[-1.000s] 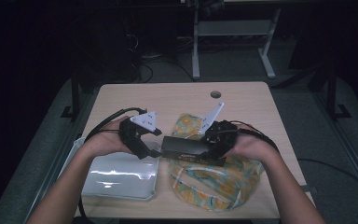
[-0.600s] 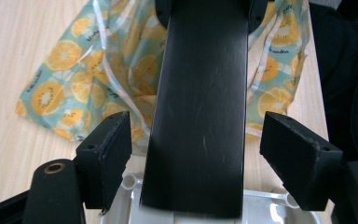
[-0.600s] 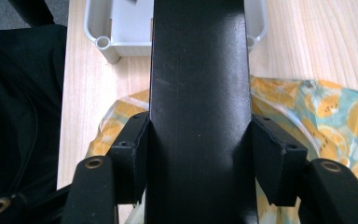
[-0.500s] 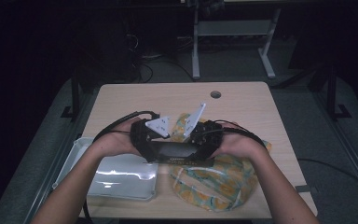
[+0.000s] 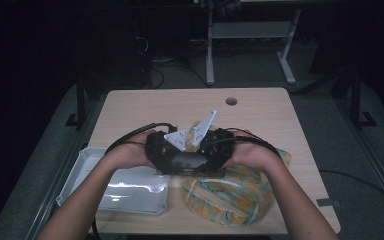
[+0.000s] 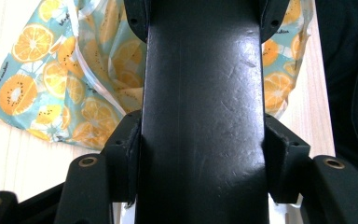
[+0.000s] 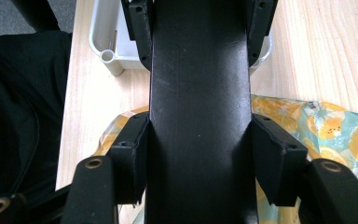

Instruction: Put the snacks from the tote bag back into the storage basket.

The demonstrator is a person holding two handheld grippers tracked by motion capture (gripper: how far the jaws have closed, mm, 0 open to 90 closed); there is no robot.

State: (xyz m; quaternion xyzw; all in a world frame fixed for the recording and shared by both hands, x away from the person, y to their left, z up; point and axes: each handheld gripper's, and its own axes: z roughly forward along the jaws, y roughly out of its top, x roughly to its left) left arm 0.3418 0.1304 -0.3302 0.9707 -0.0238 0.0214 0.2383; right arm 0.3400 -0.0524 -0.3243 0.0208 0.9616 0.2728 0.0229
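The high view looks forward and down from above the person's side of the table [image 5: 260, 105], far enough to take in the whole top and the floor beyond. The left gripper view rides close behind its jaws and looks along a black case [image 6: 203, 112] toward the fruit-print bag [image 6: 51, 84]. The right gripper view faces the opposite way along that case [image 7: 200, 107], toward the grey tray [image 7: 105, 44]. All three share case, bag and table.

The small print on the fruit-patterned bag [image 6: 60, 84] is too tiny to read.
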